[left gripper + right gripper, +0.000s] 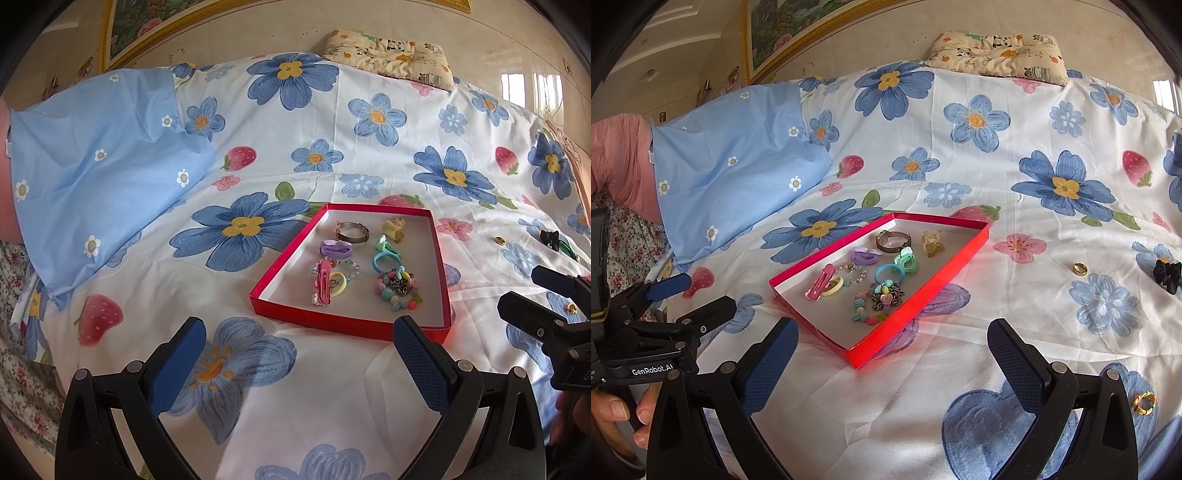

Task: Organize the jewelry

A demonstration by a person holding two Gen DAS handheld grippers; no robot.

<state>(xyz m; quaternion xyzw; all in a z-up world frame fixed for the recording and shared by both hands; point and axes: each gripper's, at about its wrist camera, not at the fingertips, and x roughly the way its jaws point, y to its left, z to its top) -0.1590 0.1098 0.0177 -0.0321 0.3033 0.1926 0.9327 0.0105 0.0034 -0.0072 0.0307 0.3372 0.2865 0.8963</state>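
Two grippers are in view, and we see both with jaws spread wide and nothing between them: the left gripper [299,354] hovers over the floral bedsheet [332,110] just short of the near edge of the red box [347,325], and the right gripper [892,356] hovers over the sheet just beside the box's near corner. We locate the jewelry mainly inside this shallow red box with a pale grey floor, which lies flat on the sheet. Its contents, as we read them: a metal bangle [352,232] at the far side, a cream hair claw [393,229] beside it, a purple hair tie [334,249], green and teal hair ties [386,256], a pink hair clip [322,282] lying across a yellow ring-shaped tie [338,285] and a beaded bracelet [345,267], and a cluster of pastel beads [400,290] nearest the front. Three pieces lie outside on the sheet, right of the box: a gold ring [1080,268], a black bow-shaped clip [1168,272], and a small gold ornament [1143,402] near the right gripper's right finger
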